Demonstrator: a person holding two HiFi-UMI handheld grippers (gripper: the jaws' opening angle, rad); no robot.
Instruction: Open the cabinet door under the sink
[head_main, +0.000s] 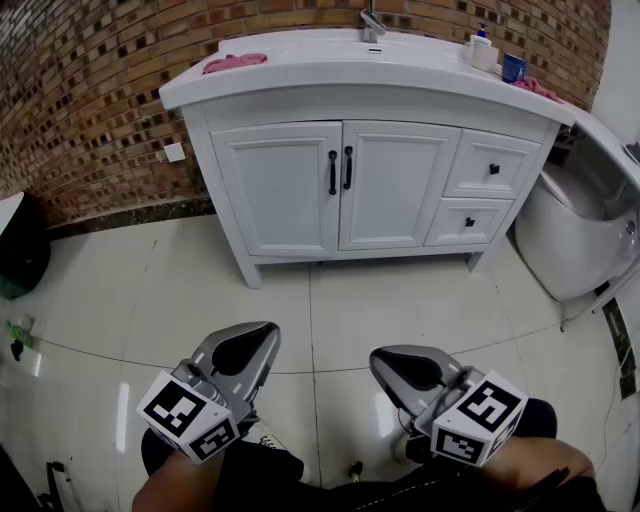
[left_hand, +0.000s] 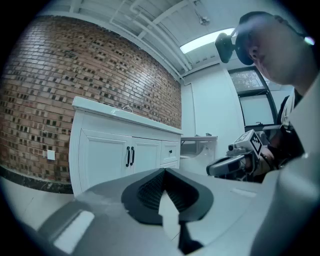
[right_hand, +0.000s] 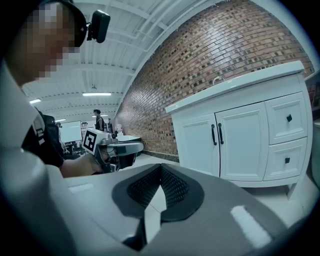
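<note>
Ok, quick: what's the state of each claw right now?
Left claw: closed, tips together, holding nothing.
Right claw: closed, tips together, holding nothing.

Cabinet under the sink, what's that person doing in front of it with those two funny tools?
A person is standing on the tiled floor facing the white cabinet, with one tool in each hand. The left tool and the right tool are both shut and empty, held low and well short of the cabinet. The two doors under the sink are closed, and neither tool is touching the black handles.
</note>
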